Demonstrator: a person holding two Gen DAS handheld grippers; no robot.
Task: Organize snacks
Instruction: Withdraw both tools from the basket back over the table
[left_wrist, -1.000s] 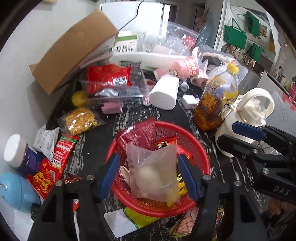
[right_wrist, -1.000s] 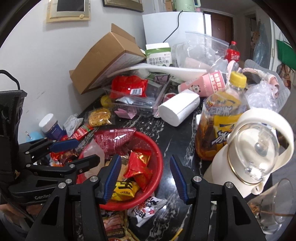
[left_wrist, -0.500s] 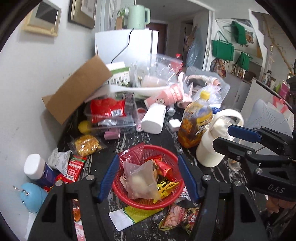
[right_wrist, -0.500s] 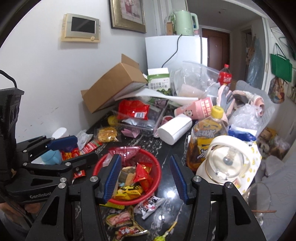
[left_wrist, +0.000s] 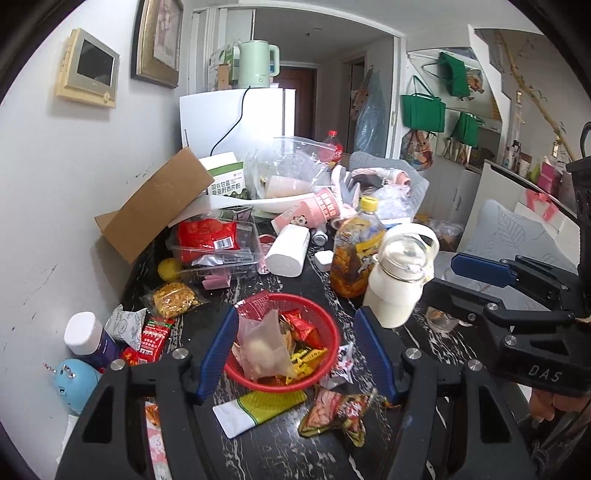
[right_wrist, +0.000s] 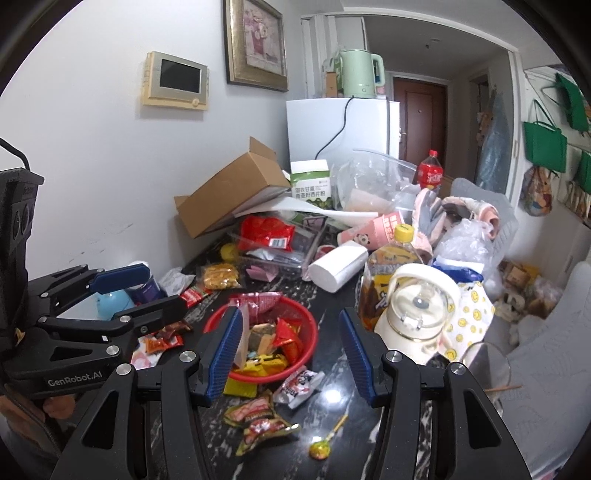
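A red mesh basket (left_wrist: 334, 332) (right_wrist: 314, 332) stands on the dark marble table, filled with snack packets and a clear bag holding a pale round piece (left_wrist: 262, 347). Loose packets lie in front of it: a green-and-white one (left_wrist: 258, 410), a red-yellow one (right_wrist: 258, 417), a white one (right_wrist: 299, 384) and a gold-wrapped candy (right_wrist: 319, 448). More red packets (left_wrist: 153, 336) lie left of the basket. My left gripper (left_wrist: 295, 354) hangs open above and before the basket, empty. My right gripper (right_wrist: 290, 354) is open and empty too, beside it on the right (left_wrist: 450, 277).
A white jug (left_wrist: 399, 288) and a tea bottle (left_wrist: 354, 254) stand right of the basket. Behind are a tissue roll (left_wrist: 288, 251), a clear box (left_wrist: 214, 251) and a cardboard box (left_wrist: 155, 206). A white-capped jar (left_wrist: 88, 339) and a blue gadget (left_wrist: 74, 380) sit at the left edge.
Both grippers have drawn back and risen from the basket, so it looks smaller and more of the room shows. Their jaws stay at the same width, holding nothing.
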